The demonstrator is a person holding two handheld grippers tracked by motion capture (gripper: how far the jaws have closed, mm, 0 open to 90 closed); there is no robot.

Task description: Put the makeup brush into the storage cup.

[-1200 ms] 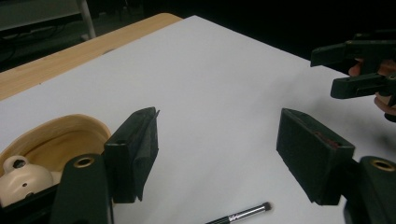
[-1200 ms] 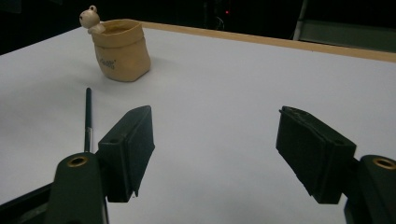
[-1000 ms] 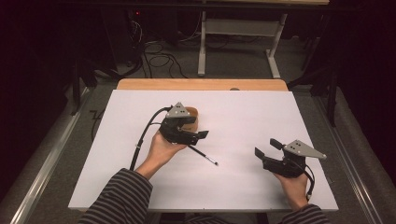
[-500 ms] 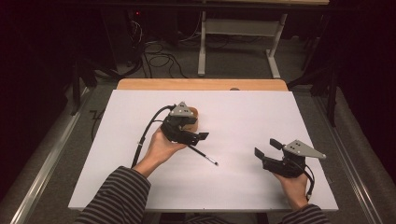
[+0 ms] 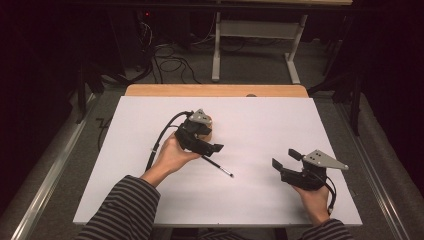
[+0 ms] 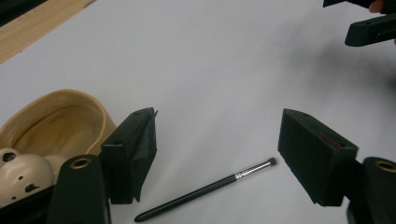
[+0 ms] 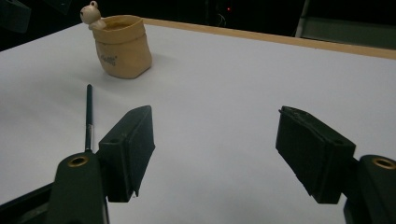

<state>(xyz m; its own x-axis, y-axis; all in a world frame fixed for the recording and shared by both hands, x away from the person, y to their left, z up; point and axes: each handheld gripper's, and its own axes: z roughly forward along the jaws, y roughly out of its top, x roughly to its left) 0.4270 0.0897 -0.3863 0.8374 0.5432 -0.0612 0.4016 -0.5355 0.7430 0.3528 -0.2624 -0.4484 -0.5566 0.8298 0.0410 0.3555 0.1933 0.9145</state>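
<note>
A thin black makeup brush [image 5: 218,166] with a silver ferrule lies on the white tabletop [image 5: 265,125]. My left gripper [image 5: 210,149] hovers just over the brush's handle end, open; in the left gripper view the brush [image 6: 205,189] lies low between its spread jaws. A tan pouch-shaped cup [image 5: 206,125] with a small bear figure on its rim stands right behind that gripper [image 6: 217,126], and the cup [image 6: 60,121] is at its left jaw. My right gripper [image 5: 285,159] rests open and empty near the front right, facing the cup [image 7: 122,46] and brush [image 7: 88,116].
A wooden strip [image 5: 215,90] borders the table's far edge. Beyond it are dark floor, cables [image 5: 165,55] and white desk legs [image 5: 217,50]. The left gripper's cable [image 5: 160,142] trails across the table toward the left edge.
My left gripper has drifted a little to the right, closer over the brush. The right gripper, brush and cup have stayed put.
</note>
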